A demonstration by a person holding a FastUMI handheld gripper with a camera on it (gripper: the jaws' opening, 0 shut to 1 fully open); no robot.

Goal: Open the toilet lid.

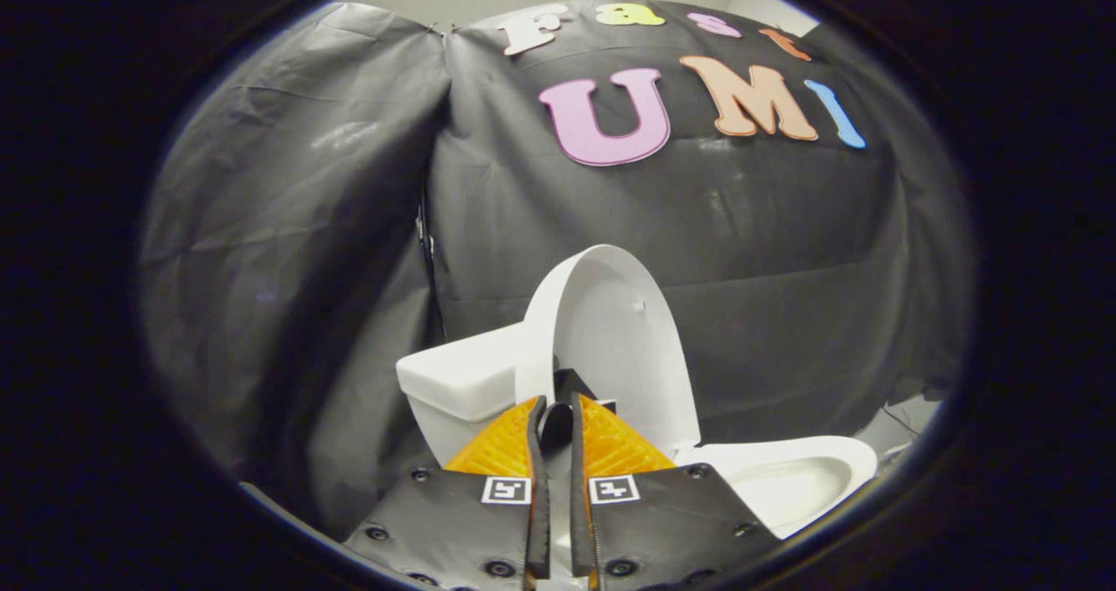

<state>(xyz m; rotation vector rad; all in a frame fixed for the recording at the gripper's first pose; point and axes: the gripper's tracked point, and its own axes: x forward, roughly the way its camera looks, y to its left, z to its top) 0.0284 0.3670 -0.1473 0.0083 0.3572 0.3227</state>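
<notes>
The white toilet lid (615, 338) stands raised, nearly upright, with its inner face turned toward the bowl (789, 486) on the right. Its back leans toward the white tank (462, 377) on the left. My gripper (555, 408) is at the lid's near rim. The rim runs down into the narrow slot between the two fingertips (510, 438), which are closed on it. A small dark part sits in the gap just behind the tips, and I cannot tell what it is.
Black cloth walls close in behind and to the left of the toilet, meeting in a corner fold behind the tank. A strip of pale floor with a thin cable (907, 425) shows past the bowl on the right.
</notes>
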